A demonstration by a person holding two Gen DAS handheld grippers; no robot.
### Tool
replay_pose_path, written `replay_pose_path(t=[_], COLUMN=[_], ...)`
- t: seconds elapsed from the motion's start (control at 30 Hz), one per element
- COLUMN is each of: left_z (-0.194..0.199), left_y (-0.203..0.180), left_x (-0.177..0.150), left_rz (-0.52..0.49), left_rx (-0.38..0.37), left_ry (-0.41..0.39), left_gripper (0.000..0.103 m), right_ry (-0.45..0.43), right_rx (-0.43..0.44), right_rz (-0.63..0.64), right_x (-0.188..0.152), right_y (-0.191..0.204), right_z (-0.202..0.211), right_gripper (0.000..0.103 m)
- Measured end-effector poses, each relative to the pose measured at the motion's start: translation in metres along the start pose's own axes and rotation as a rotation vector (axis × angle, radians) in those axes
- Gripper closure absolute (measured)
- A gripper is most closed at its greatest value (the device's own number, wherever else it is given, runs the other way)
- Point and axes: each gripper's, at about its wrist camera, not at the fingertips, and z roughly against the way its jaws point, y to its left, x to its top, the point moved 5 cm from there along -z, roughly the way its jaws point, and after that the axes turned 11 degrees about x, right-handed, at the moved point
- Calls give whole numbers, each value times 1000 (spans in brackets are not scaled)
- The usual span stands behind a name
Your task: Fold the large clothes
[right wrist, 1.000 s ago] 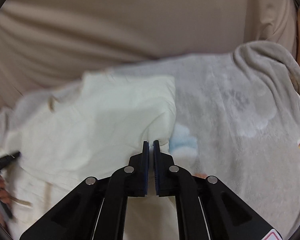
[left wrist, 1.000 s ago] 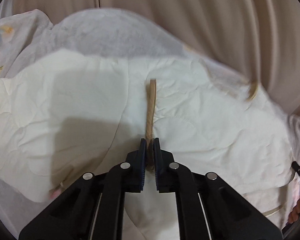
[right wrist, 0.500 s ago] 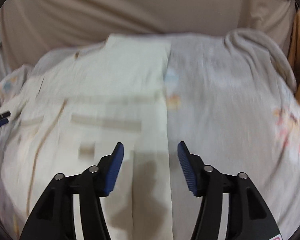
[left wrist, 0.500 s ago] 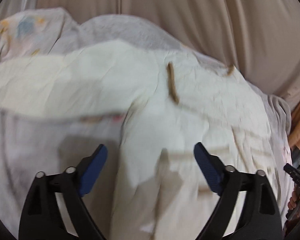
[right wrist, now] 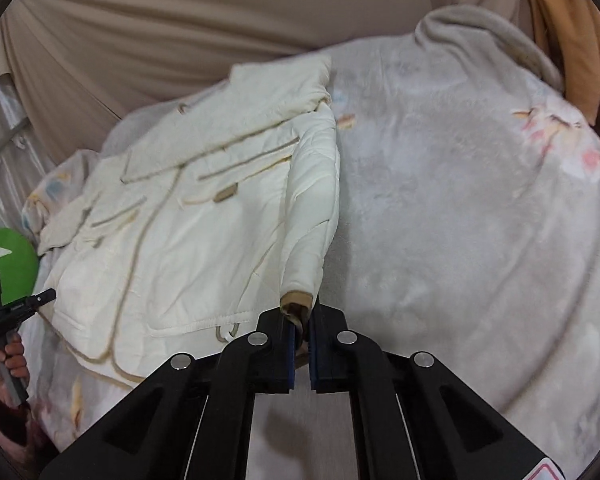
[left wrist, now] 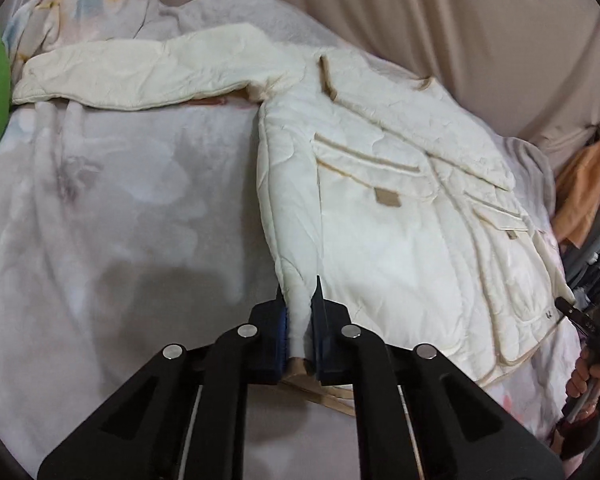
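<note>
A cream quilted jacket (left wrist: pixel 380 240) with tan trim lies front-up on a grey blanket (left wrist: pixel 120 220). My left gripper (left wrist: pixel 300 312) is shut on the jacket's near side edge, just above the tan hem. One sleeve (left wrist: pixel 140 72) stretches out to the left at the far end. In the right wrist view the same jacket (right wrist: pixel 180 248) has its other sleeve (right wrist: pixel 312 208) lying down along its side. My right gripper (right wrist: pixel 302 320) is shut on that sleeve's tan cuff (right wrist: pixel 296 304).
The blanket (right wrist: pixel 460 220) covers the whole surface, with beige curtains (left wrist: pixel 420 20) behind it. An orange cloth (right wrist: pixel 568 32) hangs at the far right and a green object (right wrist: pixel 12 256) sits at the left. A person's hand (left wrist: pixel 584 376) grips the other handle at the frame edge.
Both grippers opened, let go of the cloth they held at the jacket's far part, and drew back. They have shut again, the left on the side edge and the right on the cuff.
</note>
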Motion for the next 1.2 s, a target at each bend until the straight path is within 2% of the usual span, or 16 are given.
replay_pose_path(t=[0.23,0.3,0.37,0.43,0.57,0.63,0.67,0.73,0.8,0.93,0.97,1.0,1.03,1.07,1.13,1.2], left_z=[29,38,56,80,104,91,77,34,-12,-111,-133,-148,-159,-169,-176,-185], left_y=[5,9,14,17,-13,-36,-48,-69,-80,-88,-89,-90,-91,-93,-96,-98], left_x=[-95,-102,-85,-57,28,62,81,116,136,160,161,163,164,165,165,162], left_rz=[-38,-19,8,19,-67,-102,-108,-109,-96,-52,-36,-25,-17,-20,-46,-90], left_rx=[-89,-96,-99,-99,-78,-89,-99,-134,-125,-63,-57,-49,-50,-44,-13,38], left_ry=[128,111,65,-31,-238,-254,-249,-207,-145,-9,23,46,62,67,45,26], left_gripper=[91,87,85,81,53,50,42,35,31,33,42,49,62,67,71,76], right_ry=[64,103,90,30,-137,-188,-198,-193,-156,-65,-53,-43,-27,-11,3,25], right_rx=[-64,-89,-114,-118,-167,-106,-86,-68,-47,-109,-140,-160,-149,-119,-99,-148], right_rz=[-100,-115,-120,-92,66,97,113,155,160,84,59,26,-3,-15,28,92], right_x=[-100,-121,-114,-90,-10,36,58,99,131,178,184,191,195,195,197,193], right_y=[-29,-37,-40,-34,-8,4,9,18,18,-13,-26,-38,-46,-48,-40,-37], right_z=[61,62,71,88,106,96,86,53,13,-84,-104,-123,-140,-152,-172,-187], right_gripper=[98,94,91,87,80,79,78,62,58,58,60,72,94,101,103,103])
